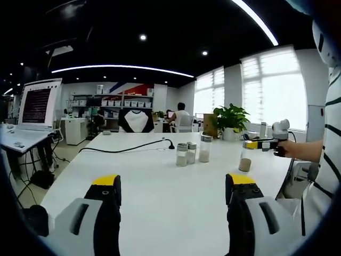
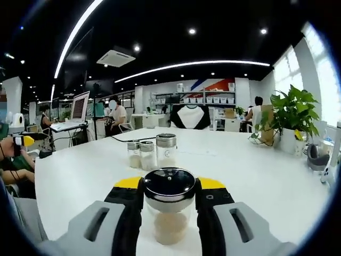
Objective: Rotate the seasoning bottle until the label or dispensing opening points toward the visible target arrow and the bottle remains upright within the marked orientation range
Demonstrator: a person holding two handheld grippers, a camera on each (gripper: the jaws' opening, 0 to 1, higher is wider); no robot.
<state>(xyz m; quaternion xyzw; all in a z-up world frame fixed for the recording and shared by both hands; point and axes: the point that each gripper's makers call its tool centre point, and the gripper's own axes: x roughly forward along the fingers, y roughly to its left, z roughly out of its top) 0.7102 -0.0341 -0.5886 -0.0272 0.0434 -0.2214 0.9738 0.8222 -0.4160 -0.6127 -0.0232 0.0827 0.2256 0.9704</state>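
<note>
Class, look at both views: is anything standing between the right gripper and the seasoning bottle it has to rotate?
Nothing visible: the right gripper already has the seasoning bottle between its jaws. The three other shakers stand farther back on the white table, apart from it.

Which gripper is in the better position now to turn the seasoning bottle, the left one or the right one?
The right gripper looks better placed: it is already closed around the seasoning bottle, which stands upright on the table. The left gripper is open, with bare table between its jaws.
</note>
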